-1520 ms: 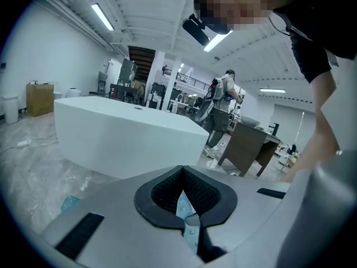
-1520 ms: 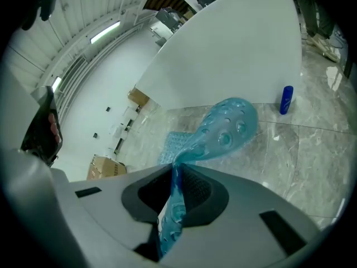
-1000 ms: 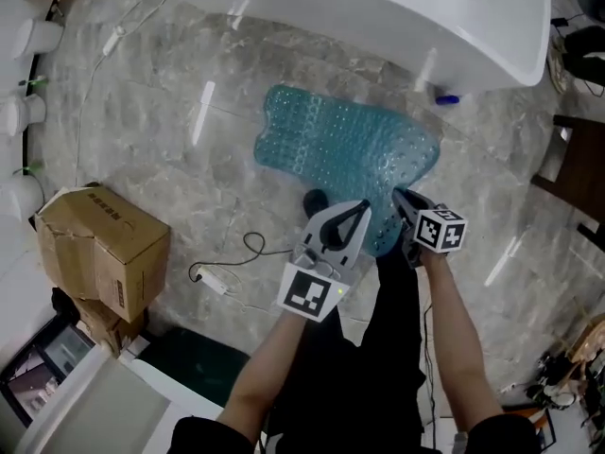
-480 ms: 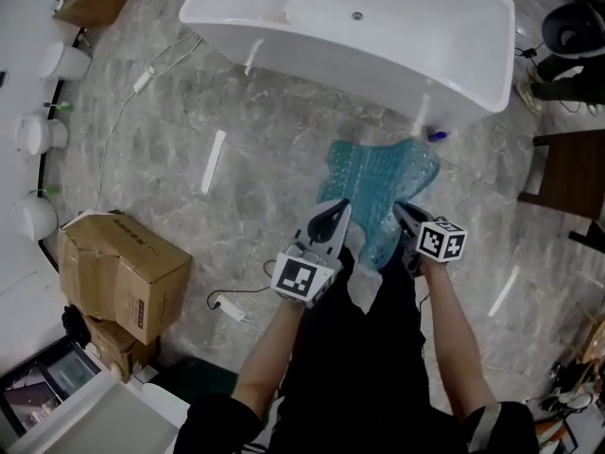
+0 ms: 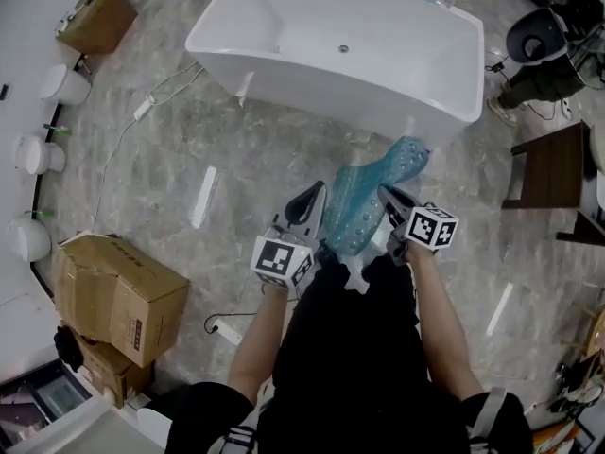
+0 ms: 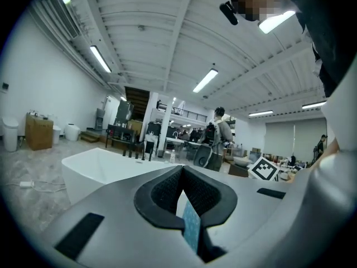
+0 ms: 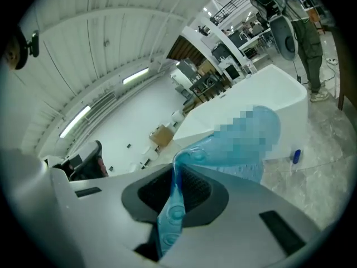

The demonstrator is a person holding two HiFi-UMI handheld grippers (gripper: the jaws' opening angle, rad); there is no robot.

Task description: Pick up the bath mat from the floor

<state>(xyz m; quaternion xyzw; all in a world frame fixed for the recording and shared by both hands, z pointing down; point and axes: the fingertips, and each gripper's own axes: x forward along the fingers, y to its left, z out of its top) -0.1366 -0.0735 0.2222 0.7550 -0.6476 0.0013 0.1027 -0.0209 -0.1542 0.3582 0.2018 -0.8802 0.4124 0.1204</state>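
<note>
The translucent teal bath mat (image 5: 364, 197) with bubble studs hangs off the floor between my two grippers, its far end drooping toward the tub. My left gripper (image 5: 312, 197) is shut on the mat's near left edge; in the left gripper view a thin teal strip of mat (image 6: 191, 228) is pinched between the dark pads. My right gripper (image 5: 389, 199) is shut on the near right edge, and the right gripper view shows the mat (image 7: 173, 211) clamped in the jaws and billowing out ahead.
A white bathtub (image 5: 284, 26) stands just beyond the mat. A cardboard box (image 5: 109, 287) and a white power strip with its cord (image 5: 225, 329) lie on the marble floor at the left. A dark wooden stool (image 5: 548, 173) is at the right.
Both grippers have risen with the mat, which has come off the floor and now hangs folded narrow between them. The view has pulled back, showing the whole tub.
</note>
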